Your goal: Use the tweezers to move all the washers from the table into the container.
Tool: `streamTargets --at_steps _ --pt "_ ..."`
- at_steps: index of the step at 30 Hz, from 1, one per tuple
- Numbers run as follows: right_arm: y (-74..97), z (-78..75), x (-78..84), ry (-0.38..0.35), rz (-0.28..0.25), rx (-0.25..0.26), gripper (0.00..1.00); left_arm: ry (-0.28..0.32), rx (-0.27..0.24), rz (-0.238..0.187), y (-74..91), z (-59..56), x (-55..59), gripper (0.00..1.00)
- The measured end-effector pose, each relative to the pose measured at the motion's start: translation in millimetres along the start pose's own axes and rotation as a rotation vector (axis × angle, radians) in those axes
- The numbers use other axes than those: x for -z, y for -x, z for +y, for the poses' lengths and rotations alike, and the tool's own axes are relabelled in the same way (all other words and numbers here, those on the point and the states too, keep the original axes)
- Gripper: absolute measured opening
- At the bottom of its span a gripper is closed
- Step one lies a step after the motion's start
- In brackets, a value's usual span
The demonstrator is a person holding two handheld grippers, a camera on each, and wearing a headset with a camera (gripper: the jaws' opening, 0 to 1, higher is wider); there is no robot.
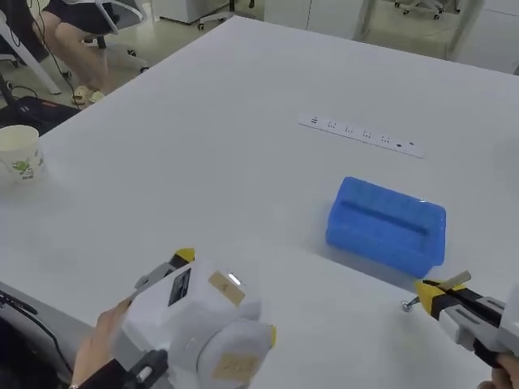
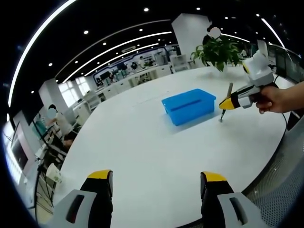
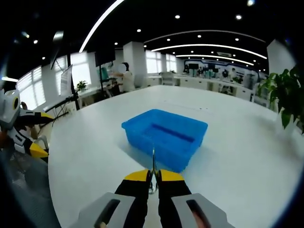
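Seemingly we're only starting: our right tongs [image 3: 153, 175] clamp the slim metal tweezers [image 3: 153, 160], tips down at the white surface [image 1: 203, 162] just beside the rectangular blue plastic container [image 3: 160, 150], our left tongs [image 2: 156, 176] gape empty, and washers are too small to tell.

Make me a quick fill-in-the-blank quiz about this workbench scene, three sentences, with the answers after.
1. The container on the table is ____ in colour.
2. The left claw has its jaws ____, with nothing between them.
3. The right claw is shut on the ____.
Missing words: blue; open; tweezers.
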State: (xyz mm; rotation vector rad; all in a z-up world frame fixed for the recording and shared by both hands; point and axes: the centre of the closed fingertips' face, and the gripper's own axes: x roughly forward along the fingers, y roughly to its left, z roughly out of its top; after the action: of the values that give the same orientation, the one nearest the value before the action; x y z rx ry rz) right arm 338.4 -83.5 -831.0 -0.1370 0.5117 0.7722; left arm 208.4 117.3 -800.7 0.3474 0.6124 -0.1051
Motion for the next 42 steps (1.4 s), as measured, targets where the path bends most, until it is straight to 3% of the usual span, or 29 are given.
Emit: streamTargets --at_steps 3,13,26,35,42 --pt "0.4 1.7 -1.7 0.015 0.020 -0.014 0.03 -0.002 0.001 0.001 -0.2 -0.3 0.2 0.77" --pt "3.2 5.2 -24.7 0.041 -0.006 -0.043 0.02 -0.001 0.001 0.002 0.0 -0.2 0.3 0.77" --pt "7.4 2.1 -73.0 0.066 -0.085 -0.057 0.02 0.002 -0.003 -0.001 0.6 0.6 -0.1 0.77" --pt "-4.9 -9.8 -90.3 0.100 -0.096 -0.039 0.02 0.006 -0.005 -0.003 0.7 1.3 -0.8 0.77" --pt "-21.9 -19.1 -89.7 0.099 -0.070 -0.024 0.02 0.004 -0.003 -0.002 0.0 0.8 -0.5 0.77"
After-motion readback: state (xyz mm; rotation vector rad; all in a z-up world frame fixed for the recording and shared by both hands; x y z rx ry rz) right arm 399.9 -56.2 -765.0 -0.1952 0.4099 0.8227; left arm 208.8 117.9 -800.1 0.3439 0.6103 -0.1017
